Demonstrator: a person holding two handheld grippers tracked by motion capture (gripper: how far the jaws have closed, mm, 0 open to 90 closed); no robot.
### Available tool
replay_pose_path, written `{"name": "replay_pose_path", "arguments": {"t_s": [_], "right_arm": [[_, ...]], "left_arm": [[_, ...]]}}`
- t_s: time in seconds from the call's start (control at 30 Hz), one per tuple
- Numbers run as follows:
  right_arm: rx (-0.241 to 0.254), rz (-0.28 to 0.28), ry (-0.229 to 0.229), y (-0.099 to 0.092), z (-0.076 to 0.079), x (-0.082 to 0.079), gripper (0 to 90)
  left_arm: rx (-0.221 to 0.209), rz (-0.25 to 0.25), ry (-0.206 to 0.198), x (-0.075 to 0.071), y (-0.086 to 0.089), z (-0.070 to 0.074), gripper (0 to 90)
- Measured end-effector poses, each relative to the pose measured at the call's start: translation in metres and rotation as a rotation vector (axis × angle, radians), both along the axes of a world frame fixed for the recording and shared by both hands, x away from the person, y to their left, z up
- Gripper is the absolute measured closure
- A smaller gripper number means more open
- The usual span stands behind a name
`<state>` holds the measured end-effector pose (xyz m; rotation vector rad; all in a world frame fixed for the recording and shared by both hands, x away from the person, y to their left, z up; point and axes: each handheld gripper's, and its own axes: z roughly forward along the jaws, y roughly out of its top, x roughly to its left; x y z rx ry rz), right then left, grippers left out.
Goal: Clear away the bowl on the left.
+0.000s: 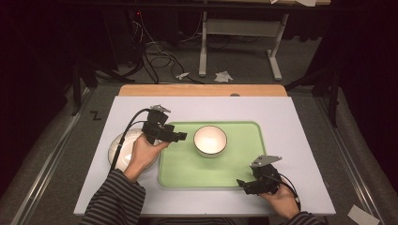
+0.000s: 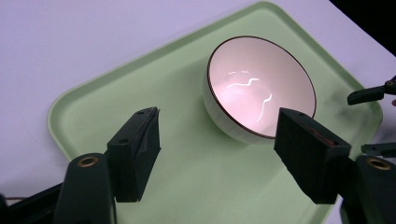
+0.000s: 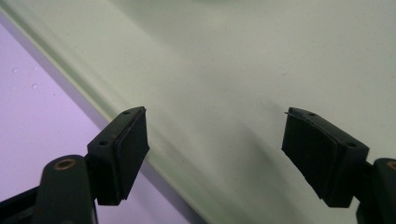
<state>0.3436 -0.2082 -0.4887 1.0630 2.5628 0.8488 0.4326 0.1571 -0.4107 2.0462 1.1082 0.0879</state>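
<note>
The left gripper [image 1: 180, 137] hovers over the near-left part of the green tray [image 1: 244, 161] with its jaws spread wide and nothing between them; the white bowl [image 1: 210, 140] stands upright on the tray just ahead of its tips, apart from both pads. In the left gripper view the bowl [image 2: 261, 88] lies beyond the jaws and toward the right-hand one, so the bowl looks to be sitting free on the tray, with the gripper clear of it. If the hand is to draw away cleanly, it should keep the jaws wide and lift clear rather than sweep sideways, since the right-hand jaw sits close to the dark rim and a brush could slide or tip the bowl. The right gripper [image 1: 242, 184] waits at the tray's near-right edge, jaws also wide and empty, straddling the tray rim [image 3: 140, 140] without pressing on it. A white plate [image 1: 115, 145] lies behind the left hand [image 1: 143, 157], which covers much of it, so whether anything rests on it cannot be told. Glare on the bowl's inside washes out its bottom; it seems empty, but that is uncertain.
</note>
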Motion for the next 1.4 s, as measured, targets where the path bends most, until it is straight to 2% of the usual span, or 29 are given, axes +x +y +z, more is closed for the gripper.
{"name": "replay_pose_path", "arguments": {"t_s": [0.17, 0.33, 0.57, 0.87, 1.1, 1.23, 1.33, 1.4], "right_arm": [[-0.002, 0.006, -0.001, 0.000, 0.000, 0.000, 24.0], [0.001, 0.008, 0.001, 0.000, 0.000, 0.000, 24.0], [0.000, 0.005, 0.003, 0.001, 0.000, -0.001, 24.1], [-0.003, 0.003, -0.002, 0.000, 0.000, -0.001, 24.0], [0.005, 0.000, -0.004, 0.000, 0.001, -0.001, 24.0], [0.003, 0.003, -0.001, 0.000, 0.001, -0.001, 24.1], [0.003, 0.006, -0.004, 0.000, 0.001, -0.001, 24.1], [0.005, 0.000, -0.002, 0.000, 0.001, -0.002, 24.1]], "left_arm": [[-0.019, -0.006, -0.022, -0.012, 0.005, 0.003, 28.7], [-0.028, -0.034, -0.006, -0.023, 0.009, 0.003, 26.8], [-0.054, -0.045, -0.002, -0.039, 0.013, -0.002, 24.1], [-0.068, -0.075, -0.012, -0.059, 0.007, -0.014, 24.3], [-0.051, -0.068, -0.013, -0.066, 0.003, -0.025, 24.4], [0.028, -0.072, -0.030, -0.071, -0.006, -0.037, 25.9], [0.028, -0.085, -0.038, -0.072, -0.011, -0.040, 28.4], [0.051, -0.095, -0.031, -0.072, -0.013, -0.043, 29.1]]}}
